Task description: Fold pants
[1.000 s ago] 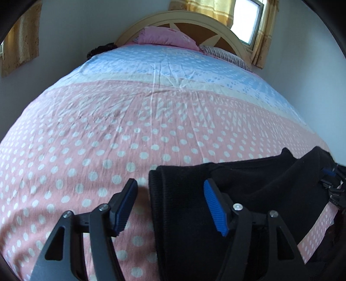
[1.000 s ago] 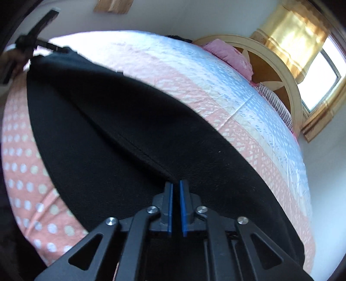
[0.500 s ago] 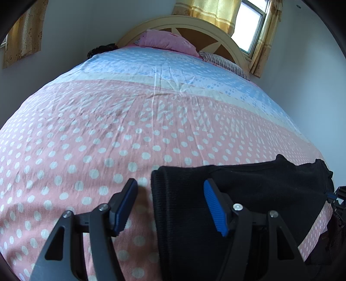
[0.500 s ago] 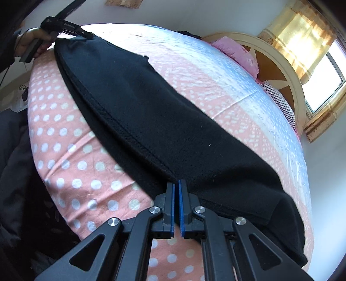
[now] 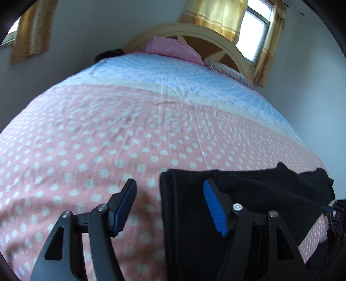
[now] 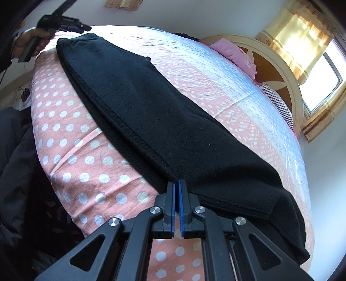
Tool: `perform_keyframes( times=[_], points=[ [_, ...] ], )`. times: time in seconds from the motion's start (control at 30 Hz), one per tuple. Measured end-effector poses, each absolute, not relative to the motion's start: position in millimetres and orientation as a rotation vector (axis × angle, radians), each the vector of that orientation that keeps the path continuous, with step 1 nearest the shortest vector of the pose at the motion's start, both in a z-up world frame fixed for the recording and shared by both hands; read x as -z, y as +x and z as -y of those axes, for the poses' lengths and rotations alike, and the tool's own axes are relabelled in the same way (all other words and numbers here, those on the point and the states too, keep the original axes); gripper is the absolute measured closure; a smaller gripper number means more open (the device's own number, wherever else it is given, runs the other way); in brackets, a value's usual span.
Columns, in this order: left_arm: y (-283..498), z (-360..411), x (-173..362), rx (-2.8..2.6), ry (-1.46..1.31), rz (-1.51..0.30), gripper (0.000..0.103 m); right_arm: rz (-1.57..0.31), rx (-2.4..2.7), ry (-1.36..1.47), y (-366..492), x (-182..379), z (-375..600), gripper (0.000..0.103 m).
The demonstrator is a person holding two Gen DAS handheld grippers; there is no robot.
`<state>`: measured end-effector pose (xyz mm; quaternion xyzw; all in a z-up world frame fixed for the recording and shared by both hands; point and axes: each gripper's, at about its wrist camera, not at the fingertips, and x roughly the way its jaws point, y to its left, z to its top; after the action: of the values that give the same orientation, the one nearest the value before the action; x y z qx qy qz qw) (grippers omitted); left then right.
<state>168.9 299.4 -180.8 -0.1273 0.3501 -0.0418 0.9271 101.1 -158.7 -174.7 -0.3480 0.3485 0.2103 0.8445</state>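
Left tool [image 5: 169, 207] open over the cuffed end of black pants [image 5: 237, 194] on a polka-dot bed [image 5: 108, 134].

The tool's blue-padded fingers [image 5: 215, 208] stand apart at lower centre, the right one over the dark fabric, the left over pink sheet. The pants run to the lower right edge. At top, a pink pillow [image 5: 170, 48] lies against an arched headboard [image 5: 225, 43], with gold curtains [image 5: 216, 15] by a window [image 5: 253, 43].

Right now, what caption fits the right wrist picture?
Right gripper pinches the black pants laid long across the polka-dot bed.
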Motion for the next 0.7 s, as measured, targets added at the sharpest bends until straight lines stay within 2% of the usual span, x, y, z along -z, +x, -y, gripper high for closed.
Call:
perform_keyframes(
  times=[0.07, 0.13, 0.2, 0.4, 0.5, 0.53, 0.7],
  points=[
    [157, -305, 173, 0.08, -0.287, -0.676, 0.036, -0.728, -0.443, -0.73, 103, 174, 160, 0.1],
    [143, -305, 167, 0.069, -0.285, -0.663, 0.028, -0.711, -0.421, -0.76, 103, 177, 156, 0.093],
    [129, -300, 163, 0.072, -0.248, -0.661, 0.022, -0.677, -0.394, -0.813, 101, 178, 150, 0.092],
    [105, -273, 159, 0.082, -0.131, -0.661, 0.02, -0.645, -0.426, -0.818, 103, 173, 132, 0.091],
    [110, -259, 165, 0.081, -0.091, -0.683, 0.011, -0.675, -0.441, -0.797, 113, 176, 130, 0.092],
    [114, -255, 169, 0.073, -0.074, -0.691, 0.011, -0.687, -0.447, -0.769, 114, 174, 131, 0.099],
    [127, -261, 187, 0.05, -0.121, -0.73, 0.011, -0.7, -0.482, -0.732, 99, 161, 139, 0.101]
  ],
)
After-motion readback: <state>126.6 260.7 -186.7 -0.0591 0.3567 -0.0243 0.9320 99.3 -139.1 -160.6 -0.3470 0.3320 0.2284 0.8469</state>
